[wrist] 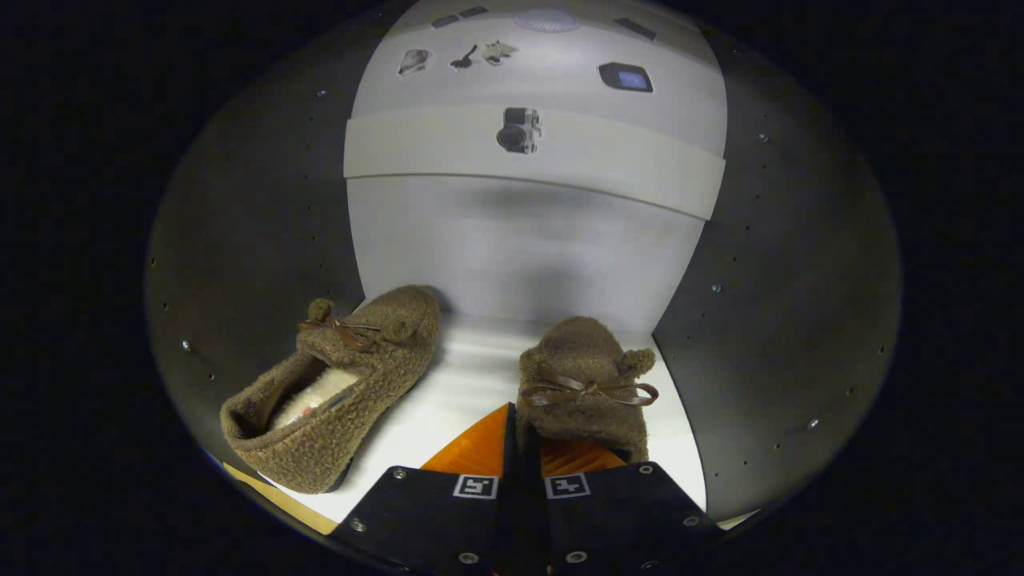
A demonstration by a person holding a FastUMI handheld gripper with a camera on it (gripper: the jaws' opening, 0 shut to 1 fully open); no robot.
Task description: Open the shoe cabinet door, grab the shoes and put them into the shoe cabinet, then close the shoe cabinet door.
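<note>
Cabinet [264, 240] holds 2 shoes [340, 384], tongs [512, 448] gripping 1 [584, 384].

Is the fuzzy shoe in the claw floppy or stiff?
Probably floppy: the fuzzy shoe looks soft and fleecy, and the claw pinches its edge nearly flat. Likely light, since a thin pinch holds it. Not slippery; the nubbly fleece should grip.

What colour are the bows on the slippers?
Dark brown bows on fuzzy tan-brown slippers, clearest in gripper view.

tool [512, 448], black screwed plates, square markers
</note>
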